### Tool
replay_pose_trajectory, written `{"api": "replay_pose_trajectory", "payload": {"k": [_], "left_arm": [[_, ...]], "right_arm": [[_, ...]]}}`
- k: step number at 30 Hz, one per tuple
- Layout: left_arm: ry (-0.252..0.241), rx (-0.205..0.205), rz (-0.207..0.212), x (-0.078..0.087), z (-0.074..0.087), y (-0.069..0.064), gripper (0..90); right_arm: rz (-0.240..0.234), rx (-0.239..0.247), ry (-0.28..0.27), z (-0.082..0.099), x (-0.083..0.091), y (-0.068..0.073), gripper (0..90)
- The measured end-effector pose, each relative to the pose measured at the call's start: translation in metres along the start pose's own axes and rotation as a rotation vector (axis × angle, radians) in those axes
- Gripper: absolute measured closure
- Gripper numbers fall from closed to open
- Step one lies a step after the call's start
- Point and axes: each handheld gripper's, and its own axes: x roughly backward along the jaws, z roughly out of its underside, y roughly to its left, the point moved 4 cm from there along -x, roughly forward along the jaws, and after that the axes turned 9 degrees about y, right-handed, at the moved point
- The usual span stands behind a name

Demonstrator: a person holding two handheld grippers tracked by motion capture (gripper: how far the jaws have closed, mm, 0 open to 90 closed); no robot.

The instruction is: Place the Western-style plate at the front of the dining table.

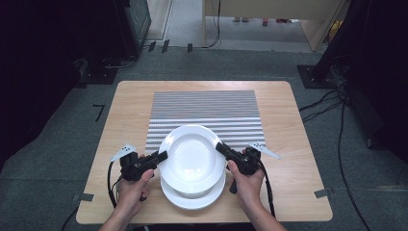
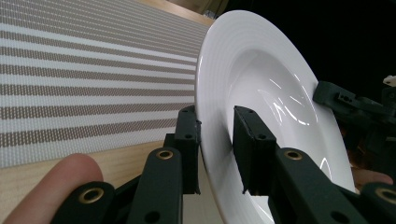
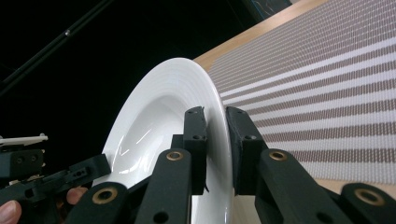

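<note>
Here the left hand-held gripper and right hand-held gripper each clamp opposite rims of the upper white deep plate, apparently raised level above a second plate near the striped mat.

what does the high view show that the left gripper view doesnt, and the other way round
High view alone: a second white plate lying on the table under the lifted one, both hands, and the whole outline of the striped mat.

Left gripper view alone: the close look at the left gripper, its jaws astride the rim with a gap showing on the inner side, so contact is hard to judge.

Both: the top plate, held at opposite rims, the right gripper and the mat.
</note>
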Motion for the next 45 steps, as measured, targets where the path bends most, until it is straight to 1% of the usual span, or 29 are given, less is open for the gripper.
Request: {"api": "replay_pose_trajectory", "payload": {"k": [5,14,15,20,26,28,32,33,39,43,45], "left_arm": [[-0.005,0.001,0.004,-0.005,-0.013,0.0,73.1],[-0.013,0.003,-0.004,-0.016,-0.034,0.001,73.0],[-0.01,0.002,-0.007,-0.019,-0.036,0.001,72.9],[0.005,-0.006,-0.017,-0.026,-0.046,0.004,72.6],[0.016,0.003,-0.02,-0.035,-0.059,0.01,72.7],[0.02,0.01,-0.02,-0.039,-0.063,0.011,72.6],[0.028,0.009,-0.026,-0.047,-0.072,0.015,72.6],[0.027,0.017,-0.028,-0.05,-0.075,0.016,72.6],[0.042,0.019,-0.039,-0.064,-0.09,0.022,72.5],[0.041,0.031,-0.05,-0.073,-0.097,0.028,72.1],[0.041,0.044,-0.055,-0.078,-0.1,0.032,71.9]], "right_arm": [[-0.002,0.002,-0.008,-0.012,-0.002,0.0,80.5],[0.01,0.009,-0.015,-0.034,-0.007,-0.003,80.4],[0.012,0.016,-0.016,-0.035,-0.008,-0.004,80.3],[0.028,0.013,-0.014,-0.045,-0.013,-0.008,80.0],[0.043,0.001,-0.014,-0.055,-0.021,-0.014,79.6],[0.05,0.002,-0.015,-0.058,-0.023,-0.016,79.6],[0.06,-0.008,-0.017,-0.066,-0.028,-0.02,79.5],[0.063,-0.007,-0.018,-0.067,-0.029,-0.021,79.6],[0.076,-0.018,-0.017,-0.079,-0.035,-0.027,79.7],[0.085,-0.021,-0.015,-0.087,-0.04,-0.031,80.0],[0.088,-0.026,-0.013,-0.09,-0.043,-0.032,80.3]]}}
